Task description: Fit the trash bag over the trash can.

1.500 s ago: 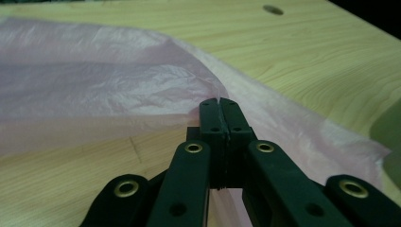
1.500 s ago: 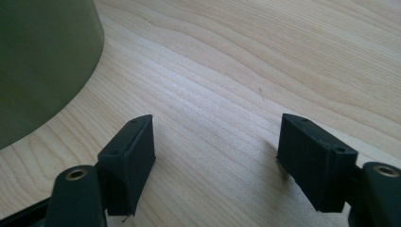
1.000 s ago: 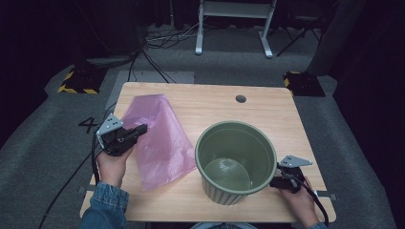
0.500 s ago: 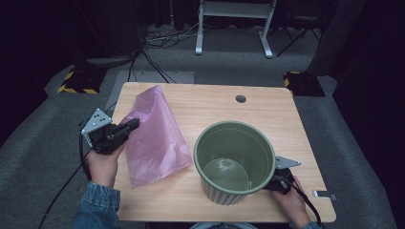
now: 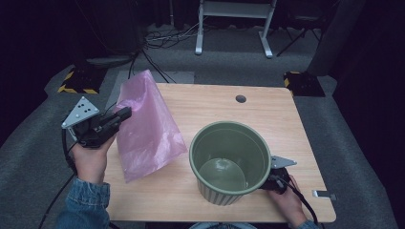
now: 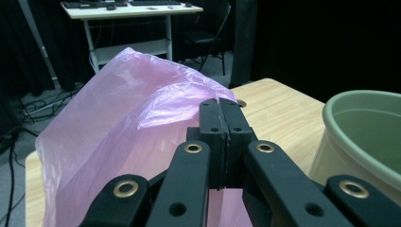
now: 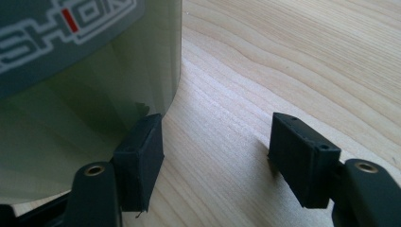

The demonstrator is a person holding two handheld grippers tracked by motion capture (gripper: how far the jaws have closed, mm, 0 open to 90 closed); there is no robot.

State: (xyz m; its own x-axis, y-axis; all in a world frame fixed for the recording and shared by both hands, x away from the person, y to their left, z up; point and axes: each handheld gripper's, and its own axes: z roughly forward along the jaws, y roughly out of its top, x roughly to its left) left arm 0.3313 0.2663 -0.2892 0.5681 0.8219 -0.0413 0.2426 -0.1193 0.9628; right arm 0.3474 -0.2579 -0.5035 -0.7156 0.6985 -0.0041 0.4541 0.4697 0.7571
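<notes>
- Left gripper (image 5: pixel 125 113): jaws pressed fully together on a fold of the pink plastic bag (image 5: pixel 145 129). The left gripper view confirms it, with the two black pads (image 6: pixel 211 137) meeting and thin film caught in the seam between them.
- Pink plastic bag: translucent, standing up in a tent-like peak at the table's 10 o'clock corner; its lower edge drapes onto the wooden table (image 5: pixel 229 107) at about 8 o'clock of centre. In the left gripper view the bag (image 6: pixel 127 118) billows up on the near side of the jaws and behind them.
- Left hand (image 5: pixel 90 160): comes in from 7 o'clock, denim sleeve (image 5: pixel 83 205) at the table's near edge; the gripper it holds sits above the table's left edge, pointing toward 2 o'clock.
- Green bin (image 5: pixel 230 162): ribbed, upright, empty inside, standing at roughly 5 o'clock of the table's centre. Well apart from the peak of the bag; the bag's lower corner lies just beside the rim at the bin's 9 o'clock.
- Right gripper (image 5: pixel 273 177): low at the bin's 4 o'clock, by its base. Jaws stand well apart with nothing between them (bare wood shows in the gap in the right gripper view). One pad (image 7: pixel 139 156) lies against or just beside the bin's wall (image 7: pixel 85 90); contact cannot be told for certain. The other pad (image 7: pixel 302 156) is clear of the bin.
- Right hand (image 5: pixel 286 200): at the table's near edge, 5 o'clock.
- Cable hole (image 5: pixel 240 98) in the table top at 12 o'clock.
</notes>
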